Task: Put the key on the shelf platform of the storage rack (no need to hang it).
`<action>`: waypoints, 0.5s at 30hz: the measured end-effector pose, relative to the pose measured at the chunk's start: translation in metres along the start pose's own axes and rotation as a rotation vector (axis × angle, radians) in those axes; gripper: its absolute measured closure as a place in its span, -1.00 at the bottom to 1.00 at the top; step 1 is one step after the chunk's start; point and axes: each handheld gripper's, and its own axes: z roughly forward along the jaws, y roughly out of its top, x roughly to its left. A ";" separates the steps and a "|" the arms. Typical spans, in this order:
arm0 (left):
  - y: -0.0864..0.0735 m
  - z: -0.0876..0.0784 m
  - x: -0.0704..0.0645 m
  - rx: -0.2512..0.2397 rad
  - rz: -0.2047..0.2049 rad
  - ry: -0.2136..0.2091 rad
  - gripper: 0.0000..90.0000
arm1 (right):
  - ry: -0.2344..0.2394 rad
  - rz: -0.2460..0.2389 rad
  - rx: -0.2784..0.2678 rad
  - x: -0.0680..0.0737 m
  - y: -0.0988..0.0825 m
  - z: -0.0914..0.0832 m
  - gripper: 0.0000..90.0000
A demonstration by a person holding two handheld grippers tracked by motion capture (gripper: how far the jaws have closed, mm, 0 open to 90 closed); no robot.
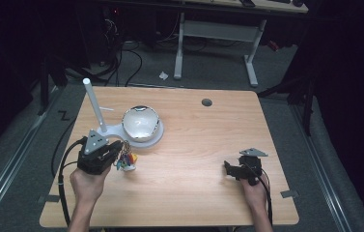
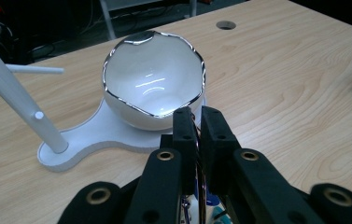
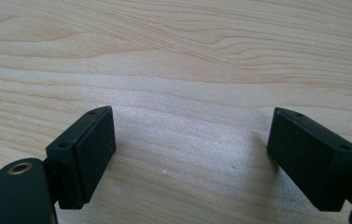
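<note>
Keys on a ring (image 1: 127,161) hang clamped in the left gripper (image 2: 196,122), near the table's left edge, just short of the white bowl (image 2: 152,79) on its stand (image 2: 89,140). Transfer judged incomplete: release pending. Right gripper (image 3: 190,154) rests wide apart, holding nothing, near the right edge.

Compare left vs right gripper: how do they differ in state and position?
The left gripper has its fingers nearly closed on a thin metal ring of a colourful keychain; the right gripper has its fingers wide apart with nothing between them. The left gripper sits just short of the white bowl on its stand; the right gripper is over bare table. Both are black and hand-held.
</note>
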 end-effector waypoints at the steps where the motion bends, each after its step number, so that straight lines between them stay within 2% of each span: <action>1: 0.003 -0.001 0.001 -0.005 -0.001 -0.008 0.90 | 0.000 0.000 0.000 0.000 0.000 0.000 -0.66; 15: 0.029 -0.012 0.010 -0.042 -0.017 -0.058 0.90 | 0.000 0.000 0.000 0.000 0.000 0.000 -0.66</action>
